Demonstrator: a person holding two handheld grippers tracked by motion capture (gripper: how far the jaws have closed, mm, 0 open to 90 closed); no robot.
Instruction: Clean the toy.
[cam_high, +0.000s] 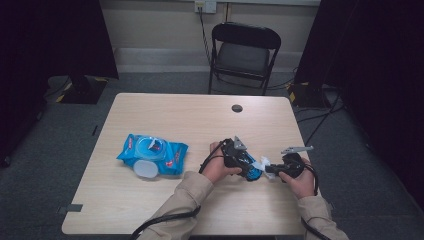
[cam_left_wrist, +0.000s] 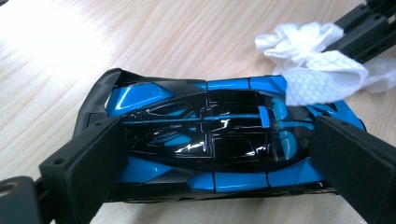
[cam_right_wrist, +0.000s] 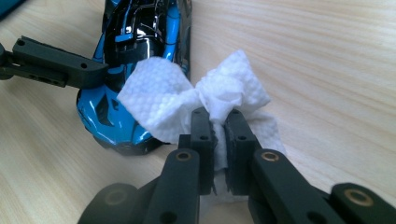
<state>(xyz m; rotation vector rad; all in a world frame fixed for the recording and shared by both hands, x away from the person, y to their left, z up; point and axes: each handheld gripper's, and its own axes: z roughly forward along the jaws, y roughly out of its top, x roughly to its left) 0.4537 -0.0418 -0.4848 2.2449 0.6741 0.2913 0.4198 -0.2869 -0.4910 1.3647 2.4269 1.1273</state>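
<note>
Right claw (cam_right_wrist: 219, 123): clamped on white wipe (cam_right_wrist: 187, 100), bunched just ahead of its jaws.
Left claw (cam_left_wrist: 210, 154): clamped across blue toy car (cam_left_wrist: 210, 135); wipe touches the car's end.
Counter (cam_high: 165, 115): wipes pack (cam_high: 152, 155) well apart, beyond left claw.

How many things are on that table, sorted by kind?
Toy car: 1
Wipe: 1
Wipe pack: 1
Grippers: 2, left gripper clamped on the car, right gripper pinching the wipe
Total: 5
</note>
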